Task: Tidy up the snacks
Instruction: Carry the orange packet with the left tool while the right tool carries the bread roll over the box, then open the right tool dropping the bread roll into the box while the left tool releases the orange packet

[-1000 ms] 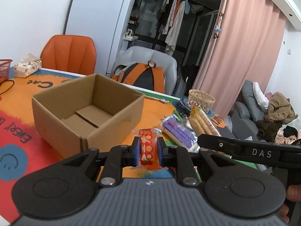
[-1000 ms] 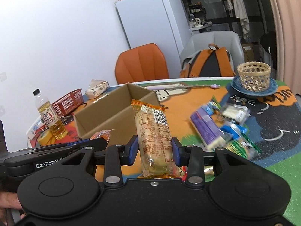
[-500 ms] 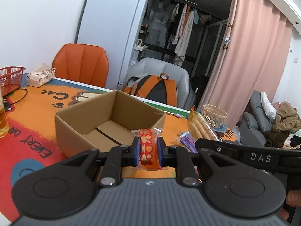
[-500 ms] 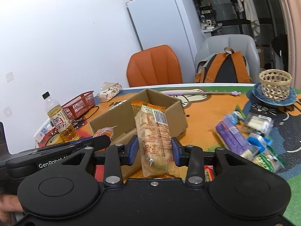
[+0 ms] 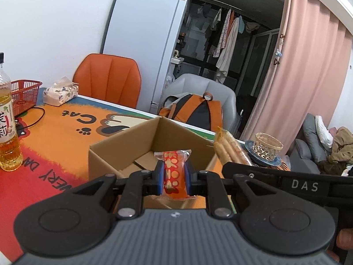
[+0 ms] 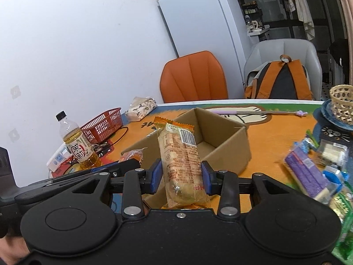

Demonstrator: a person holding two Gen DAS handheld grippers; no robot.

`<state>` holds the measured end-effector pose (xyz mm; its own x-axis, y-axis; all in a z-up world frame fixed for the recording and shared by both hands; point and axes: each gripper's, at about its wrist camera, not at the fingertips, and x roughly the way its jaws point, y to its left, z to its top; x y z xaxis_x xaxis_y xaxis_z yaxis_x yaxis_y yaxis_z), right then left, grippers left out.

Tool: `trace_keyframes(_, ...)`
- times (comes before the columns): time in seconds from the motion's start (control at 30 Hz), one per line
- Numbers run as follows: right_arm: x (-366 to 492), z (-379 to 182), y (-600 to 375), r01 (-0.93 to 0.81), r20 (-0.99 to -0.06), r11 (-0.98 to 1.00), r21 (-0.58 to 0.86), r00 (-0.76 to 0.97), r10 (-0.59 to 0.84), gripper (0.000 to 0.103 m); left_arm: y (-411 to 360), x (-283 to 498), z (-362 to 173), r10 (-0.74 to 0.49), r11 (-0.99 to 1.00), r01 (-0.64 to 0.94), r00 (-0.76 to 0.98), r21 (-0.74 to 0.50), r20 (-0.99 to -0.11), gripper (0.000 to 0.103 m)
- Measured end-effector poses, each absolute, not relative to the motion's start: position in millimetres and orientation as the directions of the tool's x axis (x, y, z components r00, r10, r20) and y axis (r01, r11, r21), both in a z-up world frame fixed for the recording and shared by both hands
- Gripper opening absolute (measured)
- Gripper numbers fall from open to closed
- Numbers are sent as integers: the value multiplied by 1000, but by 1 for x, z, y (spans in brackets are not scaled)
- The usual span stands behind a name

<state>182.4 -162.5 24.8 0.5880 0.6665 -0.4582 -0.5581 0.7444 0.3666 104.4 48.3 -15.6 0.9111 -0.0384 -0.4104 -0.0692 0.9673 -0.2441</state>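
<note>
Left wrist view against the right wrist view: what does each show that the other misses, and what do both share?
Left only: the pink curtain and the sofa. Right only: the pile of loose snacks on the mat, with a purple pack. Both: the cardboard box, tea bottle, red basket, and each gripper shut on a snack, left gripper on the red packet, right gripper on the long yellow pack.

A lived-in home: a white fridge (image 5: pixel 143 50) stands against the wall, clothes hang on a rail (image 5: pixel 227 33) behind a pink curtain (image 5: pixel 308 77), and an orange chair (image 5: pixel 108 79) and a grey chair holding a backpack (image 5: pixel 194 110) sit at a worktop (image 5: pixel 55 132) with a cartoon cat mat.
</note>
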Motion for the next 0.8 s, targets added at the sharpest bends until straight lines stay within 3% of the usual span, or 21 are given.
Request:
trace_keyframes(0.57, 212, 10, -108, -509, -492, 745, 432, 559, 667, 38, 93, 123, -19, -11, 957, -110, 910, -267, -414, 18)
trace_keyframes(0.8, 224, -6, -91, -468, -515, 745, 475, 539, 667, 28, 102, 133, -19, 0, 957, -121, 909, -264, -417, 18)
